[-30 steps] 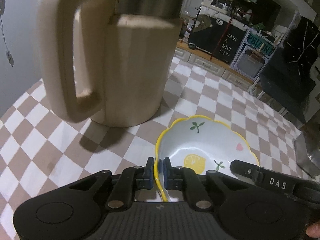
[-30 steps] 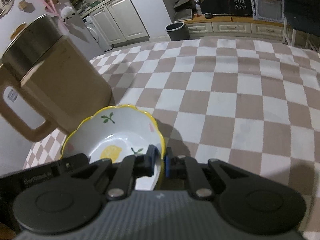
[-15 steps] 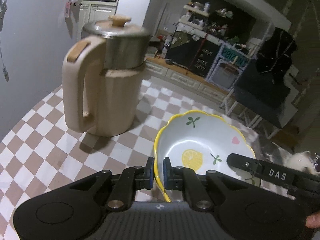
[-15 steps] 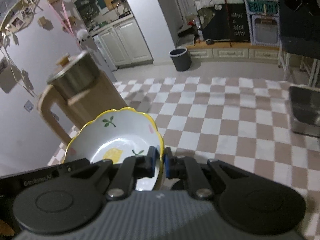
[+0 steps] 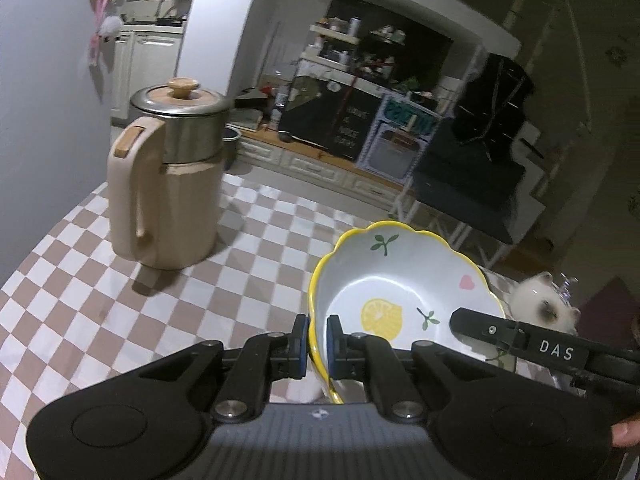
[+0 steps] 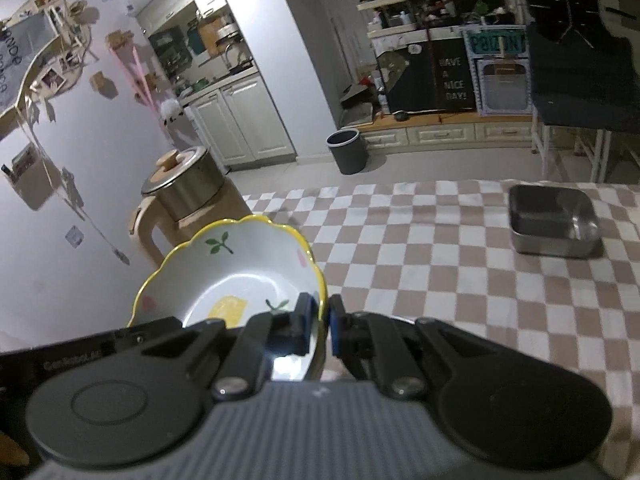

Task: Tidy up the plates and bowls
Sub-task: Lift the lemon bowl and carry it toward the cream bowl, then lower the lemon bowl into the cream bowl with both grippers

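The bowl [image 6: 240,276] hangs above the checkered table [image 6: 440,264]. Taking the bowl as landmark in the right wrist view: the jug [image 6: 180,208] stands behind it to the left, the metal tray [image 6: 554,226] well off to its right, both on the table.

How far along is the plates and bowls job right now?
Nothing looks put away yet. In hand: the yellow-rimmed bowl, clamped at opposite sides of its rim by the left gripper and right gripper, above the checkered table. Left: setting it down. No plates or other bowls are in view.

Dim, slightly blurred, fisheye-warped edges
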Tool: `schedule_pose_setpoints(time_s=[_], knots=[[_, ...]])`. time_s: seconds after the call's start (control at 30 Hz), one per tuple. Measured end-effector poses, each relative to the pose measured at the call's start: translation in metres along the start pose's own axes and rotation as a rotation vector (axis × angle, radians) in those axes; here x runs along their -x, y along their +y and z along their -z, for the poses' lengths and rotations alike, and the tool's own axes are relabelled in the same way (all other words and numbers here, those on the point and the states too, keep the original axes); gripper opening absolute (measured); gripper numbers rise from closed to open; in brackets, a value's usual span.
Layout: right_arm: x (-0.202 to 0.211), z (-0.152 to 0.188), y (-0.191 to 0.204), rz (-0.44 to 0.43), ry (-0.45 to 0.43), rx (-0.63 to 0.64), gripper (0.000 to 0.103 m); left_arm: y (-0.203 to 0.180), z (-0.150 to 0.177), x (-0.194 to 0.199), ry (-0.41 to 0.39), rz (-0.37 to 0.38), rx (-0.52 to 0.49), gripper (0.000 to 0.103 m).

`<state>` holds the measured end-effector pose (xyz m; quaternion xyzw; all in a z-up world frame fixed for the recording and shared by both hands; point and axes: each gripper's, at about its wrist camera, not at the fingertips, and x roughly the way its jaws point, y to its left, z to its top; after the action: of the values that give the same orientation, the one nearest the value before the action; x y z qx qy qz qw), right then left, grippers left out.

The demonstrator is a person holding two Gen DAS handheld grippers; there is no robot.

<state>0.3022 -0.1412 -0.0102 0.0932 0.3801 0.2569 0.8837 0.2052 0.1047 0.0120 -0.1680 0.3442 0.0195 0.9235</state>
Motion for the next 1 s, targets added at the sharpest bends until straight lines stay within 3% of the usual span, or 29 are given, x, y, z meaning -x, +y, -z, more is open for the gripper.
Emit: schedule_pose_setpoints(time_s=[0.57, 1.0], knots=[[0.066, 0.059, -0.02, 0.064, -0.016, -0.091, 0.012, -0.016, 0.034, 0.012, 0.076, 0.147, -0.066, 0.01], [0.058, 0.094, -0.025, 0.104, 0.073, -0.134, 0.012, -0.009, 0.052, -0.013, 0.174, 0.123, -0.14, 0.01]])
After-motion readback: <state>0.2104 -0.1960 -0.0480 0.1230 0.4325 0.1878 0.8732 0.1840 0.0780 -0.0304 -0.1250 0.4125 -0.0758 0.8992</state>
